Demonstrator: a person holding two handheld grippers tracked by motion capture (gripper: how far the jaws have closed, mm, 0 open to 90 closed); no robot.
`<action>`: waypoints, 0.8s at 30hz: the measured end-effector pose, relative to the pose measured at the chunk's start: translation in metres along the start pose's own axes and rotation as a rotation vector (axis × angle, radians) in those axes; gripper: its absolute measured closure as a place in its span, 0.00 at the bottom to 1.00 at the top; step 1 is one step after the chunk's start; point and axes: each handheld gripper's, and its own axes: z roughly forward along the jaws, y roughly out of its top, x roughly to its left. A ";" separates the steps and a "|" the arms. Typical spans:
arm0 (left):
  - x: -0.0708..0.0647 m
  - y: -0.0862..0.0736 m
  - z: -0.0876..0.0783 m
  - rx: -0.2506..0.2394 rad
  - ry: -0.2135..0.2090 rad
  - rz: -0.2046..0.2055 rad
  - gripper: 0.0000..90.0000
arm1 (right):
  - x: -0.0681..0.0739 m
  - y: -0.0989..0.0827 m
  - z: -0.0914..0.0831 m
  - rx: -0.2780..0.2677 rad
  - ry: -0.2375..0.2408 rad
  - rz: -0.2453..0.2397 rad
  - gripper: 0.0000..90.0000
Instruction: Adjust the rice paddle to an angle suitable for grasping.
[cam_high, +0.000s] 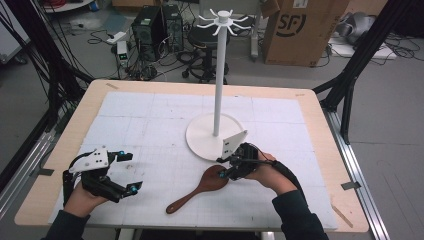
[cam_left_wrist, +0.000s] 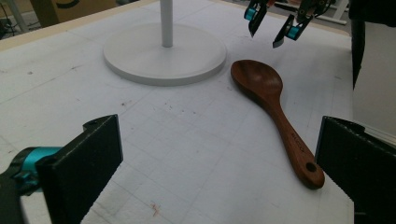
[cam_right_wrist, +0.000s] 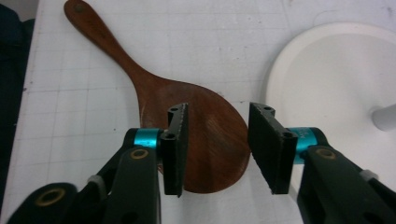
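A dark wooden spoon (cam_high: 200, 187) lies flat on the white mat, bowl toward the white hook stand (cam_high: 218, 75), handle toward the table's front. My right gripper (cam_high: 222, 168) hovers just over the spoon's bowl (cam_right_wrist: 205, 126), jaws partly apart, one on each side of the bowl's right half, pads not pressing on it. From the left gripper view the right gripper (cam_left_wrist: 266, 37) hangs slightly above the spoon (cam_left_wrist: 271, 98). My left gripper (cam_high: 131, 171) rests at the front left, open wide and holding nothing, aimed across the mat at the spoon.
The stand's round base (cam_high: 200, 137) sits just behind the spoon's bowl, close to the right gripper; its hooks are high at the top. The white mat covers a wooden table (cam_high: 75, 115). Boxes, a stool and cables lie on the floor beyond.
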 end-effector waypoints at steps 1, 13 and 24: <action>0.000 0.000 0.000 0.001 0.000 0.002 0.02 | 0.000 0.001 0.001 0.000 0.006 0.001 0.67; 0.000 0.000 0.000 0.007 0.001 0.002 0.02 | 0.002 0.016 0.013 0.072 0.075 -0.057 0.91; 0.000 -0.001 0.001 0.012 -0.003 0.003 0.02 | 0.003 0.030 0.033 0.136 0.114 -0.078 0.99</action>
